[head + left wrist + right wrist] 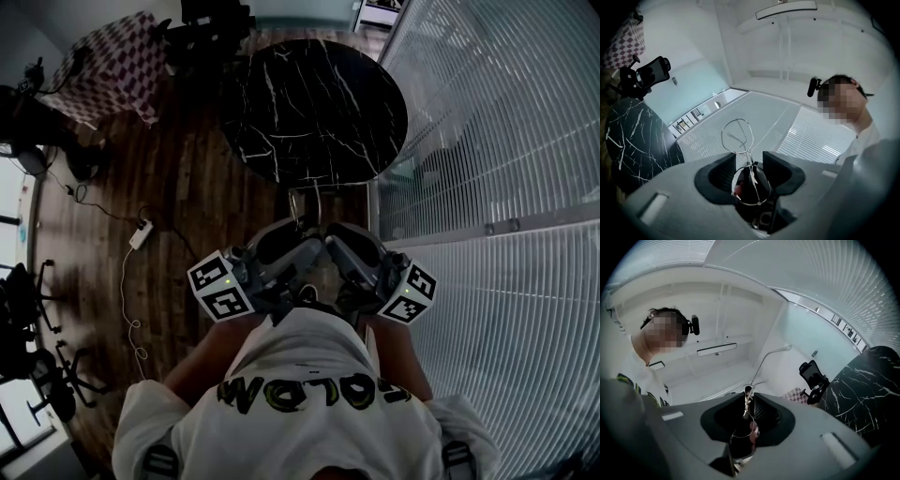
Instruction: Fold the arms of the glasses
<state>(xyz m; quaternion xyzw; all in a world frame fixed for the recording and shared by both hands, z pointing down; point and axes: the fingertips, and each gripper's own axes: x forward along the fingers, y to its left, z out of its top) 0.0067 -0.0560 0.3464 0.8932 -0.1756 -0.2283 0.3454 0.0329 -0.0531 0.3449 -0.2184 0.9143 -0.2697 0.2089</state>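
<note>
Clenching the wire-rimmed glasses (746,151) by one lens rim, the left gripper (749,161) holds them close before the person's chest. The right gripper (749,397) has its jaws slightly apart around a hinge. Just ahead curves the near edge of the round marble table (314,108). A slatted wall (497,122) crowds the right, and bare wood floor (178,187) opens leftward.

Item: glasses (296,208), head view. I see one wire sliver, the rest hidden between left tool (298,242) and right tool (330,242). Item: right tool's pad pressure on the frame. I cannot tell.
</note>
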